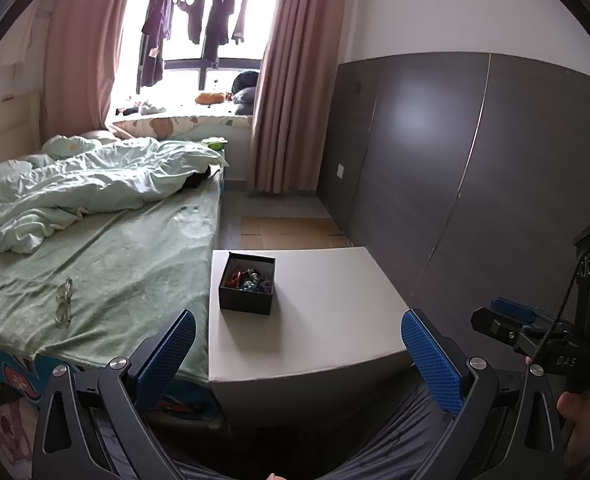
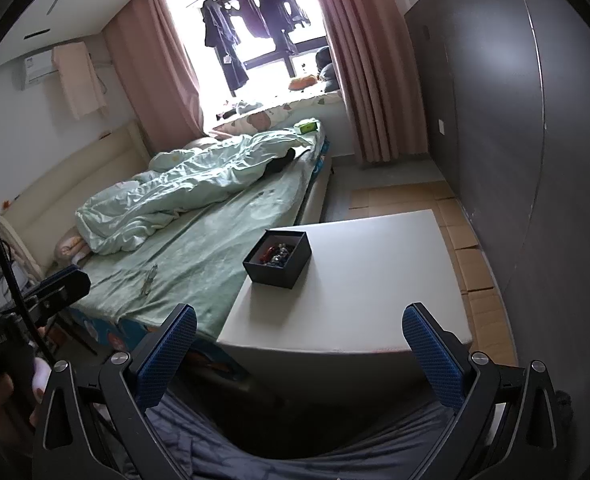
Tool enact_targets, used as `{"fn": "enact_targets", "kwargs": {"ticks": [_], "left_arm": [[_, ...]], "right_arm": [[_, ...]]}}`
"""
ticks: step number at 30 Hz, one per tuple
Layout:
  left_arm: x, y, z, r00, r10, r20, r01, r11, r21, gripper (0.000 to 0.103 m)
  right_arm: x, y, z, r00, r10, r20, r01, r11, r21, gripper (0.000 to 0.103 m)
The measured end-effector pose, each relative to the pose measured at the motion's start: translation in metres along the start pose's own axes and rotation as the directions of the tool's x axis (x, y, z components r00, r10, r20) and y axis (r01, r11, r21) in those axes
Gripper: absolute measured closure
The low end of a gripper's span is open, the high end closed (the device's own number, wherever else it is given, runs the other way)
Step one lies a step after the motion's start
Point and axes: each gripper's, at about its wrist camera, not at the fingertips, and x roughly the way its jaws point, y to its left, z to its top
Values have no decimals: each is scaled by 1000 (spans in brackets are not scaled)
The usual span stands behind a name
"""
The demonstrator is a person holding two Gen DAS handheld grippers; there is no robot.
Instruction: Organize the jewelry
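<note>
A small black open box (image 1: pixel 247 290) sits on the white table (image 1: pixel 327 320) near its left edge, filled with a heap of coloured jewelry (image 1: pixel 250 278). It also shows in the right wrist view (image 2: pixel 277 259) with the jewelry (image 2: pixel 275 254) inside. My left gripper (image 1: pixel 299 344) is open and empty, held back from the table's near edge. My right gripper (image 2: pixel 299 342) is open and empty, also short of the table (image 2: pixel 355 280). The right gripper shows at the right of the left wrist view (image 1: pixel 511 320).
A bed with a green sheet (image 1: pixel 107 264) stands against the table's left side, with a rumpled quilt (image 1: pixel 75 188) and a pair of glasses (image 1: pixel 65 302) on it. A dark panelled wall (image 1: pixel 475 180) runs along the right. Cardboard sheets (image 2: pixel 467 240) cover the floor.
</note>
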Motion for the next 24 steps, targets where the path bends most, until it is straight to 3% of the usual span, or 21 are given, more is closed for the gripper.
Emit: {"fn": "enact_targets", "kwargs": {"ticks": [2,18,24], "left_arm": [[1,-1,0,1000,3,-1,-3,1000,4,0],[5,-1,-5,1000,6,-14,-6,1000,-5,0],[4,-3,-5,999,52,-6,-52,999,16,0]], "right_arm": [[0,-2,-1,1000,25,-4,-25,1000,10,0],[0,-1,-2,1000,7,-13,-7,1000,-1,0],[1,0,-4,1000,-19,-15,18,1000,-9,0]]}}
